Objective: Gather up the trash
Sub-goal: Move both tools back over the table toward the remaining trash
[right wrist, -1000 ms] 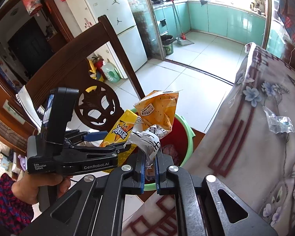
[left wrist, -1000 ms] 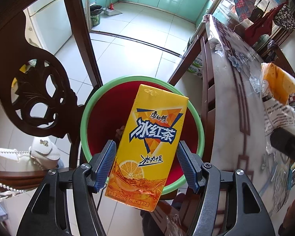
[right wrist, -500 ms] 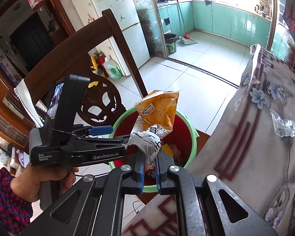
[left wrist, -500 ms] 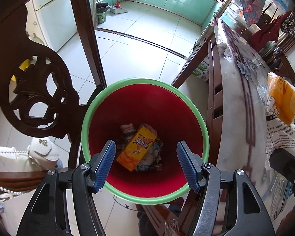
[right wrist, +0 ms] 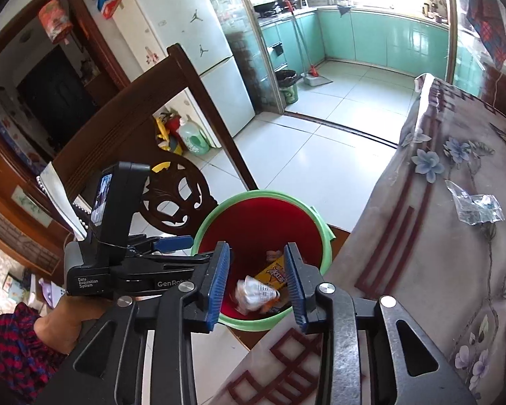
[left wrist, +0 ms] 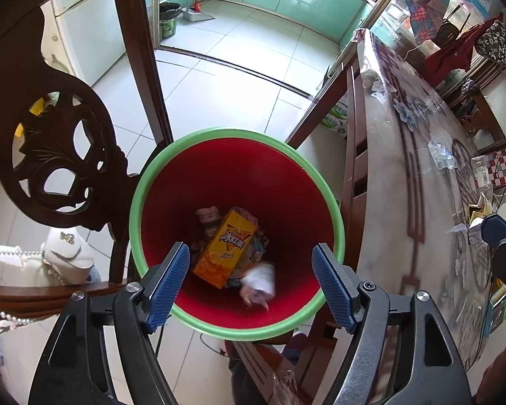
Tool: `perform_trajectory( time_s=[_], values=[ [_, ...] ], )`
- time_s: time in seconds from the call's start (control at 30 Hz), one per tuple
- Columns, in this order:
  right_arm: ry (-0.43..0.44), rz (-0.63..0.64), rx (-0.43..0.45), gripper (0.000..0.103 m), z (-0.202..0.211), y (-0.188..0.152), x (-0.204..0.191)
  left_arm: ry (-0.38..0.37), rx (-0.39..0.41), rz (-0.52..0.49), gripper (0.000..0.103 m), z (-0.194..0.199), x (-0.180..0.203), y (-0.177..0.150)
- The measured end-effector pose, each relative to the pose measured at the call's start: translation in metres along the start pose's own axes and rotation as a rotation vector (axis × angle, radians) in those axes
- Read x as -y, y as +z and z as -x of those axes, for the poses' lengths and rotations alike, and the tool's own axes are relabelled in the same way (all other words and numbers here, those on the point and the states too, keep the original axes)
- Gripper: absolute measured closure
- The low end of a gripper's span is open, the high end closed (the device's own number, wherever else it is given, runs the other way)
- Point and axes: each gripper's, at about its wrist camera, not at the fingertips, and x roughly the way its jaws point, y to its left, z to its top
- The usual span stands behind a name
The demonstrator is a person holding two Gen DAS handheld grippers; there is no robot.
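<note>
Red inside and green-rimmed, the bin (left wrist: 239, 135) is kept beside the tabletop (right wrist: 438, 236) edge, so the yellow carton (left wrist: 224, 248) and crumpled wrapper (right wrist: 253, 293) lie inside. Both the left gripper (left wrist: 249, 281) and right gripper (right wrist: 257, 280) are held wide apart, empty, above its mouth.

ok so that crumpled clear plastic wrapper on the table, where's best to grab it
Take the clear plastic wrapper by its raised, bunched middle, coming straight down with the right gripper, now open over the bin. It lies flat and loose on the tablecloth, so thin edges would likely slip; the creased ridge gives the fingers something to pinch.
</note>
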Motion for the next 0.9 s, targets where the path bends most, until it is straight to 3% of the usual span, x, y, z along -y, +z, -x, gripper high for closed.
perform_trajectory(
  time_s=[0.37, 0.67, 0.77, 0.9],
  values=[
    [-0.063, -0.081, 0.045, 0.068, 0.055, -0.032, 0.045, 0.007, 0.045, -0.048, 0.024, 0.020, 0.019, -0.006],
    [-0.308, -0.276, 0.018, 0.061, 0.122, -0.103, 0.147, -0.039, 0.071, -0.116, 0.023, 0.034, 0.051, -0.009],
    [-0.412, -0.344, 0.003, 0.061, 0.143, -0.115, 0.190, -0.056, 0.058, -0.161, 0.023, 0.032, 0.070, -0.009],
    [-0.450, -0.402, 0.028, 0.057, 0.165, -0.115, 0.235, -0.085, 0.056, -0.209, 0.023, 0.030, 0.100, -0.008]
  ],
)
